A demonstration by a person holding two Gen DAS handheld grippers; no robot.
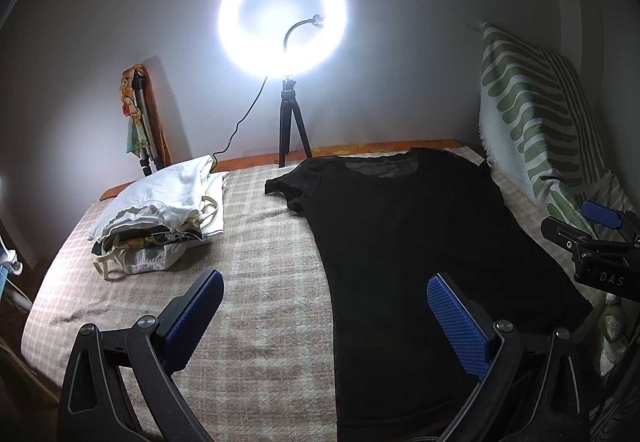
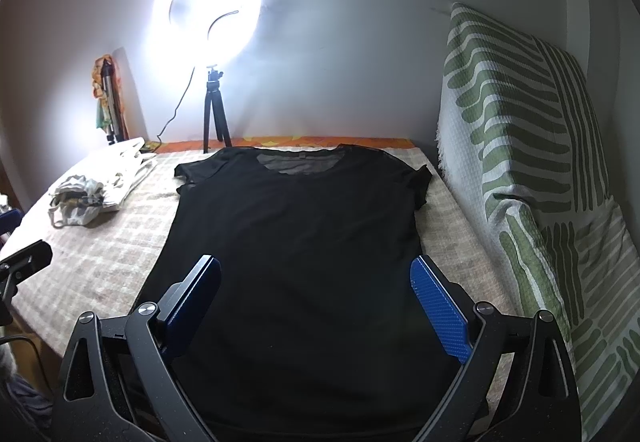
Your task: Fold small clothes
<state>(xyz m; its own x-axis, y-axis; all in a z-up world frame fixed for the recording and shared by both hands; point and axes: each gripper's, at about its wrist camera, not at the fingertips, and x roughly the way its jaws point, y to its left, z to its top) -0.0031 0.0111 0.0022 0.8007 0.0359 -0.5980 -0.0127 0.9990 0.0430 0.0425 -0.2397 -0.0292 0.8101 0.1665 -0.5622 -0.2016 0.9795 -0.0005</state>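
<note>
A black short-sleeved T-shirt (image 1: 420, 242) lies spread flat on the checked blanket (image 1: 260, 282), neckline toward the far wall; it also shows in the right wrist view (image 2: 296, 242). My left gripper (image 1: 326, 316) is open and empty, hovering above the shirt's left hem edge. My right gripper (image 2: 316, 298) is open and empty, above the shirt's lower middle. The right gripper's body shows at the right edge of the left wrist view (image 1: 592, 250).
A pile of white and patterned clothes (image 1: 160, 210) sits at the blanket's far left. A ring light on a small tripod (image 1: 284, 18) stands at the far edge. A green-striped cushion (image 2: 520, 162) leans along the right side. A folded tripod with cloth (image 1: 140, 118) leans on the wall.
</note>
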